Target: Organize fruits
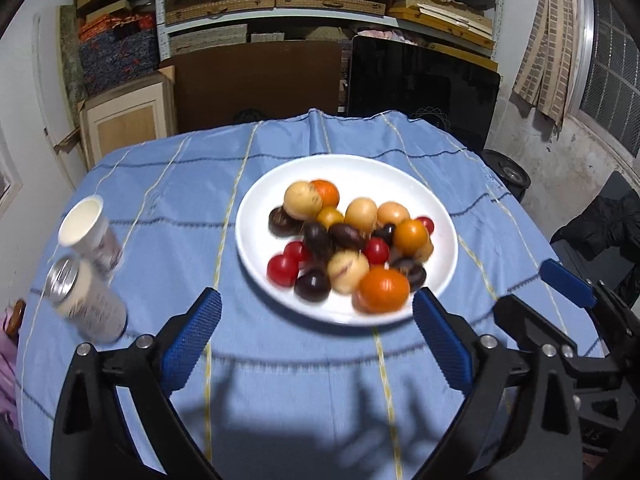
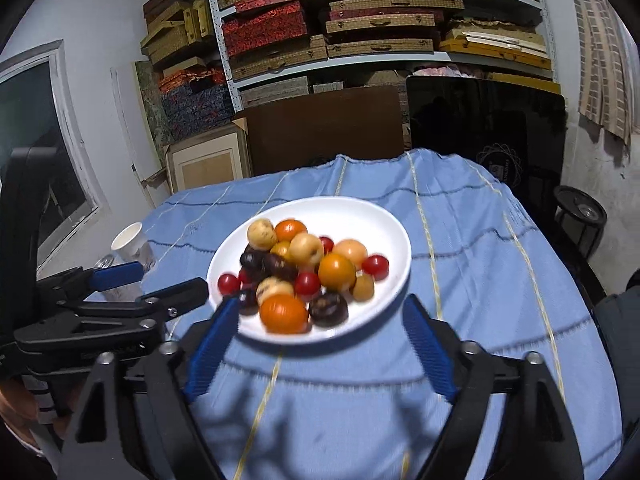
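**Fruit gathered on one plate, both grippers empty**

The left gripper (image 1: 316, 344) and right gripper (image 2: 320, 348), black with blue ribbed pads, gape wide and hold nothing. At twelve o'clock from each, a round white plate (image 1: 400, 176) carries the mixed red, orange, yellow and dark fruits (image 1: 348, 240); the gathering looks finished. Two white cups (image 1: 90, 264) stand at nine o'clock; the blue striped tablecloth (image 1: 280, 400) leaves room before its edges.
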Demonstrator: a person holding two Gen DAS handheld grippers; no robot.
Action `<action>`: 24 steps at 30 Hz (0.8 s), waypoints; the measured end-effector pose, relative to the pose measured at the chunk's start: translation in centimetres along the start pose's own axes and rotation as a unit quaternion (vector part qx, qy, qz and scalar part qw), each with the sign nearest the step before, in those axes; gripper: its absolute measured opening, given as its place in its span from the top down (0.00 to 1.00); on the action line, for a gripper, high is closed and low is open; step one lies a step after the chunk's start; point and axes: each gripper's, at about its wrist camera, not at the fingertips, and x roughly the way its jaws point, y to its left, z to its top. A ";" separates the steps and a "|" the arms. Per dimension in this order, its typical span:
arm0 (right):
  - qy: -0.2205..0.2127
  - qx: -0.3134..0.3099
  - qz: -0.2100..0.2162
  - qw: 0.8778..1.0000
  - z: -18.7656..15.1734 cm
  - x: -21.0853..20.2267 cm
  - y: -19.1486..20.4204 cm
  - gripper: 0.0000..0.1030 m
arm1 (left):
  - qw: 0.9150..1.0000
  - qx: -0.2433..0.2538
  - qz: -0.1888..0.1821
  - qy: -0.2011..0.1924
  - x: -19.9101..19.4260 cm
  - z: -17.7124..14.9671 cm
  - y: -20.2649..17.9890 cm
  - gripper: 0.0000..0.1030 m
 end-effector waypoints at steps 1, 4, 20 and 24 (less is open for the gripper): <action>0.001 0.002 -0.001 1.000 -0.5 -0.5 0.0 0.12 | 1.000 0.000 0.002 -0.001 -0.6 -0.8 0.0 0.08; 0.007 0.001 -0.010 1.000 -2.1 -1.6 0.1 0.06 | 1.000 0.002 0.008 0.000 -2.0 -2.6 0.0 0.07; 0.026 -0.010 0.002 1.000 -6.9 -4.4 1.5 0.06 | 0.999 -0.022 0.031 0.029 -4.4 -9.2 1.4 0.05; 0.029 -0.008 0.002 1.000 -7.5 -4.4 1.6 0.06 | 0.999 -0.021 0.037 0.031 -4.7 -9.8 1.4 0.05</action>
